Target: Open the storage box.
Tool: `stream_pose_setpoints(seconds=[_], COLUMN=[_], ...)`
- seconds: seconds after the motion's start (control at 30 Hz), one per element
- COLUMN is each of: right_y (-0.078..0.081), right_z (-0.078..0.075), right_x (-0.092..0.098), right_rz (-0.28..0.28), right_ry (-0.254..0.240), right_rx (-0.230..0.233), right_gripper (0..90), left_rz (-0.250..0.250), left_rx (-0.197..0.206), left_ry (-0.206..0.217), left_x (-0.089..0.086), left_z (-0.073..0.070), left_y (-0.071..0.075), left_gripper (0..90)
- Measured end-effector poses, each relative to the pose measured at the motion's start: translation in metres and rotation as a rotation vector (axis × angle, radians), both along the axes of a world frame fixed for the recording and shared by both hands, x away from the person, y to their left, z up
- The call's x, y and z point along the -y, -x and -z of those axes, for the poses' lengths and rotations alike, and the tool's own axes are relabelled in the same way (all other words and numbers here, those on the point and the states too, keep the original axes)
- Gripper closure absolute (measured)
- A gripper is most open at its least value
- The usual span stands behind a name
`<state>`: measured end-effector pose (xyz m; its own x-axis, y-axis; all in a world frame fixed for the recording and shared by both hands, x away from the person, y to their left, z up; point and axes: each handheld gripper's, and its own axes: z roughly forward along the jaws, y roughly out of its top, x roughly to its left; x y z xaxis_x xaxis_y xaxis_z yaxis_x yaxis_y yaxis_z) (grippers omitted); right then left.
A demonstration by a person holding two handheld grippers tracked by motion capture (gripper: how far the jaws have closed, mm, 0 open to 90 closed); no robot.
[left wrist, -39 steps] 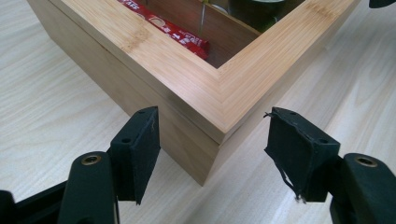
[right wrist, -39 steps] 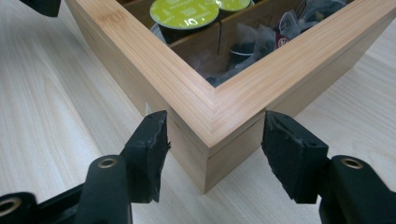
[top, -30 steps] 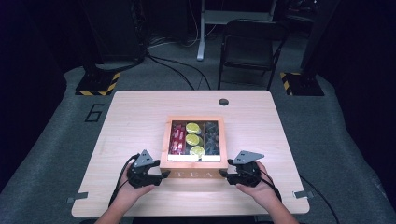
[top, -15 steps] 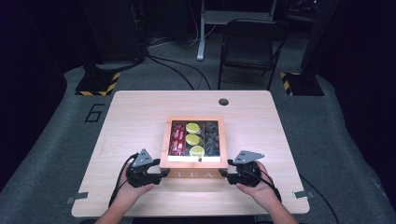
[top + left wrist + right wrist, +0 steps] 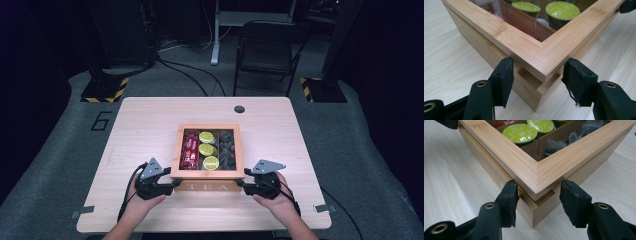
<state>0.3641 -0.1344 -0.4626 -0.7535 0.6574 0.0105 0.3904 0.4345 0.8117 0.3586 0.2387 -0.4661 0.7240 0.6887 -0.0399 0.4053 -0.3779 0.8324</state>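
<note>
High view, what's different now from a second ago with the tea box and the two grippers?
Little has shifted. The left gripper and right gripper sit at the near corners of the tea box as before, and their jaws have just been closing, each pair straddling a lid corner, one pad against the wood, the other apart from it. The box, its lid and the table stayed put.

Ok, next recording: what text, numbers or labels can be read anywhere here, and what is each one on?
"TEA": on the front face of the wooden box, high view.
"6": marked on the grey floor covering left of the table, high view.
Red packets in the box's left compartment: print too small to read.
Green-lidded capsules: lid markings too blurred to read.
</note>
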Motion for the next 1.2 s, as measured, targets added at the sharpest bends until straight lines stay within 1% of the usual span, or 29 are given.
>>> stream_pose_setpoints(seconds=[0.03,0.07,0.1,0.13,0.17,0.2,0.23,0.27,0.3,0.33,0.37,0.4,0.47,0.53,0.6,0.7,0.77,0.83,0.9,0.93,1.0,1.03,1.07,1.13,1.17,1.2], right_y=[0.0,0.0,0.0,0.0,0.0,0.0,-0.001,-0.001,-0.001,-0.001,-0.001,-0.001,-0.001,-0.002,-0.003,-0.007,-0.01,-0.012,-0.015,-0.016,-0.019,-0.022,-0.023,-0.026,-0.028,-0.03], right_z=[-0.002,-0.003,-0.004,-0.005,-0.007,-0.008,-0.01,-0.012,-0.013,-0.016,-0.018,-0.021,-0.027,-0.031,-0.036,-0.043,-0.048,-0.052,-0.059,-0.061,-0.069,-0.073,-0.076,-0.081,-0.085,-0.088], right_x=[0.0,0.001,0.001,0.001,0.0,0.0,0.0,-0.001,0.0,0.0,0.0,0.0,-0.001,-0.001,-0.001,0.0,0.001,0.001,0.001,0.001,0.001,0.001,0.001,0.001,0.001,0.0], right_rz=[0.001,0.004,0.011,0.013,0.021,0.021,0.026,0.03,0.034,0.045,0.049,0.05,0.056,0.06,0.066,0.067,0.057,0.062,0.06,0.063,0.063,0.066,0.071,0.073,0.074,0.071], right_ry=[-0.009,-0.016,-0.024,-0.027,-0.024,-0.022,-0.018,-0.015,-0.016,-0.022,-0.03,-0.032,-0.029,-0.034,-0.038,-0.058,-0.066,-0.071,-0.069,-0.071,-0.075,-0.079,-0.081,-0.092,-0.092,-0.089], right_rx=[0.007,0.005,0.003,0.004,0.007,0.013,0.026,0.03,0.035,0.039,0.04,0.05,0.067,0.067,0.065,0.05,0.041,0.034,0.037,0.04,0.043,0.046,0.045,0.047,0.049,0.054], right_gripper=[48.4,48.4,48.4,48.5,48.6,48.6,48.5,48.5,48.5,48.5,48.5,48.5,48.5,48.4,48.3,48.1,48.0,48.0,48.0,48.0,48.1,48.1,48.1,48.4,48.4,48.4], left_rz=[-0.002,-0.005,-0.008,-0.007,-0.01,-0.009,-0.012,-0.013,-0.024,-0.028,-0.04,-0.046,-0.052,-0.057,-0.055,-0.058,-0.055,-0.056,-0.06,-0.059,-0.065,-0.071,-0.065,-0.071,-0.069,-0.071], left_rx=[0.001,0.008,0.007,0.01,0.015,0.008,0.013,0.011,0.017,0.021,0.03,0.027,0.04,0.063,0.065,0.062,0.066,0.073,0.075,0.068,0.065,0.07,0.065,0.078,0.078,0.085], left_ry=[0.008,0.012,0.022,0.019,0.02,0.027,0.03,0.032,0.035,0.024,0.022,0.027,0.022,0.008,0.004,0.012,0.013,0.012,0.025,0.035,0.054,0.063,0.065,0.072,0.072,0.068], left_x=[0.0,0.0,0.0,0.0,0.0,0.0,0.0,-0.001,-0.001,-0.001,0.0,0.0,0.0,0.001,0.002,0.002,0.002,0.001,0.0,0.0,-0.002,-0.002,-0.003,-0.002,-0.002,-0.002], left_z=[-0.001,-0.002,-0.002,-0.004,-0.005,-0.007,-0.009,-0.011,-0.014,-0.016,-0.019,-0.021,-0.026,-0.031,-0.036,-0.042,-0.048,-0.053,-0.058,-0.061,-0.068,-0.07,-0.073,-0.079,-0.081,-0.084], left_y=[0.0,-0.001,-0.001,-0.002,-0.002,-0.003,-0.003,-0.003,-0.003,-0.004,-0.004,-0.005,-0.005,-0.006,-0.007,-0.009,-0.012,-0.014,-0.016,-0.018,-0.022,-0.024,-0.026,-0.029,-0.031,-0.032], left_gripper=[42.0,42.0,42.0,42.0,41.8,41.6,41.5,41.5,41.5,41.8,41.5,41.5,41.5,41.5,41.5,41.6,41.7,41.8,42.0,42.0,43.1,43.9,44.2,44.9,45.2,45.4])
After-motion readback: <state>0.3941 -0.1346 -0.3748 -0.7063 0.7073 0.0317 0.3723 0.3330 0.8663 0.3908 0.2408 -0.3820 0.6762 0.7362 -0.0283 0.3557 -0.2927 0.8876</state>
